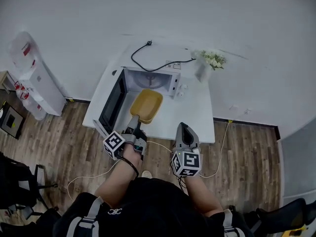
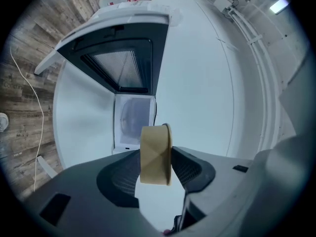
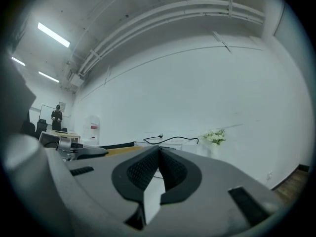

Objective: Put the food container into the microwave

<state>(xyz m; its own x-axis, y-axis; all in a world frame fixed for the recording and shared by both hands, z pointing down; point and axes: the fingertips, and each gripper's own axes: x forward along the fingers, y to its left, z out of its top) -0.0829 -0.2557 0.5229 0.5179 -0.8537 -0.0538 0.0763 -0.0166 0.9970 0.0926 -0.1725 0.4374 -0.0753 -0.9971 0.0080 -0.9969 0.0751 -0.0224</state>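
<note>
The yellow food container (image 1: 146, 105) hangs in front of the white microwave (image 1: 157, 76), whose door (image 1: 110, 102) stands swung open to the left. My left gripper (image 1: 136, 127) is shut on the container's near rim, and in the left gripper view the container (image 2: 156, 154) shows edge-on between the pads with the microwave's cavity (image 2: 133, 122) beyond. My right gripper (image 1: 184, 131) sits shut and holds nothing, near the table's front edge; in its own view its jaws (image 3: 158, 158) meet at the tips.
The microwave stands on a white table (image 1: 197, 117) against the wall. A black power cord (image 1: 148, 58) lies on top of the microwave. A vase of white flowers (image 1: 207, 63) stands to its right. A white water dispenser (image 1: 34, 80) stands at the left. Cables trail on the wooden floor.
</note>
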